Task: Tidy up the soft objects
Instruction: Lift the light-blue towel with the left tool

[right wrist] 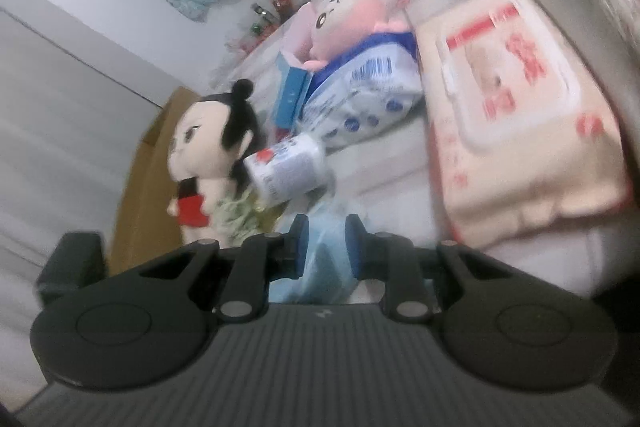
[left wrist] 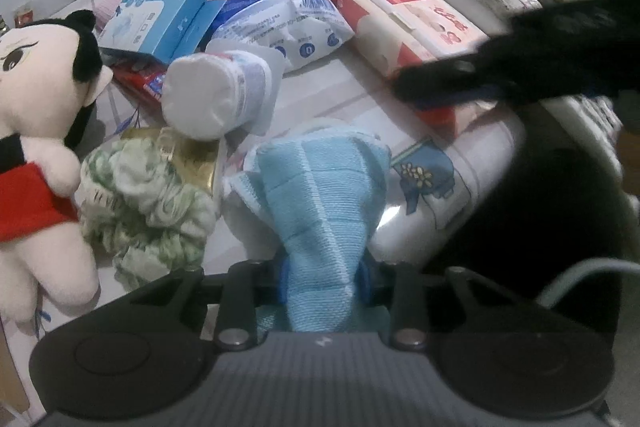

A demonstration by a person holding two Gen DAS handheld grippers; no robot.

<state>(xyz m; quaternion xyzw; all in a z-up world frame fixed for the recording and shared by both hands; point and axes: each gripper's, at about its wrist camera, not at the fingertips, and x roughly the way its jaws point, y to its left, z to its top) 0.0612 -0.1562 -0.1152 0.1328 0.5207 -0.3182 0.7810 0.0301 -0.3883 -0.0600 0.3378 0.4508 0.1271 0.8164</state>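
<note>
Cluttered table (left wrist: 352, 95): both grippers (left (left wrist: 324, 281), right (right wrist: 326, 247)) pinch blue towel (left wrist: 320, 195).

Left gripper (left wrist: 323, 279) pitched steeply down, jaws pinched on blue cloth (left wrist: 320, 187); right gripper (right wrist: 326, 247) tilted, rolled, pinching the same cloth.

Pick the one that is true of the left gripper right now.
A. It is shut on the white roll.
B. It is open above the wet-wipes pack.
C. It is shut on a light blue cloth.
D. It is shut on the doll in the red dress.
C: in the left wrist view the left gripper has its blue pads pinching the light blue cloth, which rises bunched from between them.
</note>
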